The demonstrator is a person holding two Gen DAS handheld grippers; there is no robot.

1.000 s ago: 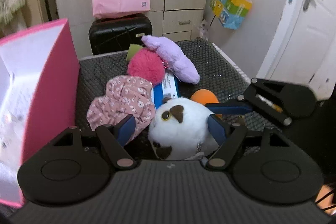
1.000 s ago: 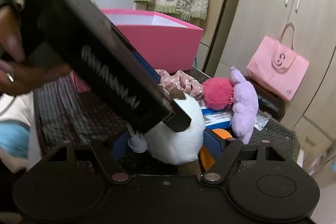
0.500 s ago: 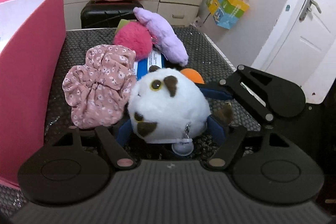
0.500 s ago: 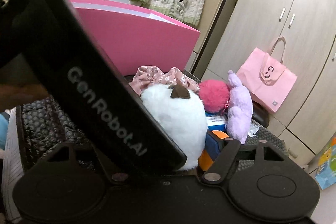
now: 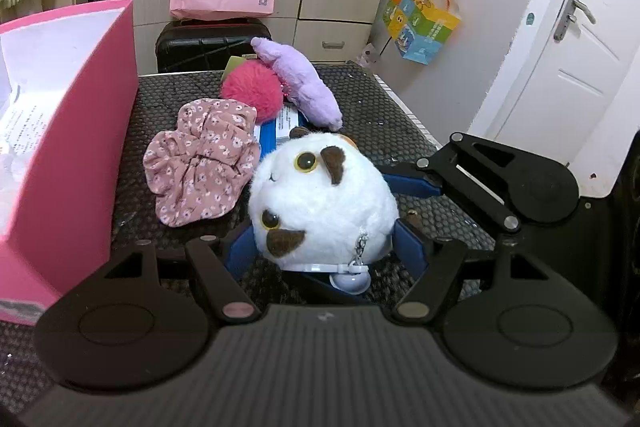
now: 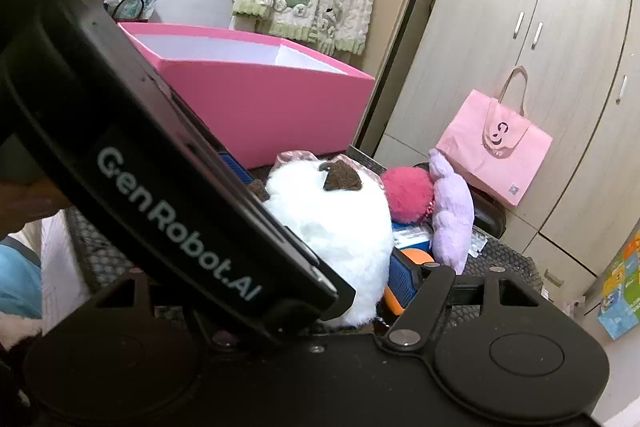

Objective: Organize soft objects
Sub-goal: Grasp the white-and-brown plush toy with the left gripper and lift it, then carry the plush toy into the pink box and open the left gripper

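The white plush toy (image 5: pixel 324 199) sits squeezed between the blue pads of the left gripper (image 5: pixel 324 247), whose jaws have just been closing. The right gripper (image 6: pixel 320 267) seemingly clamps it too, though half hidden. At ten o'clock lies the floral scrunchie (image 5: pixel 200 167); at nine, the pink box (image 5: pixel 72 131).

— We see both views evenly and softly lit, as by indoor room light; nothing is dim, and shadows are faint, only a dark patch under the white plush toy (image 5: pixel 320 199) on the black mat (image 5: pixel 384 131).

— We agree. The white door (image 5: pixel 576 39) at far right looks washed out, and the toy's fur is nearly blown white in the right view.

— Focus is sharp in the middle. Toward the edges we notice strong fisheye bending: the wardrobe (image 6: pixel 532 39) lines curve, and the corners go black.

— The big black bar (image 6: pixel 168 187) close on the left in the right view looks slightly soft.
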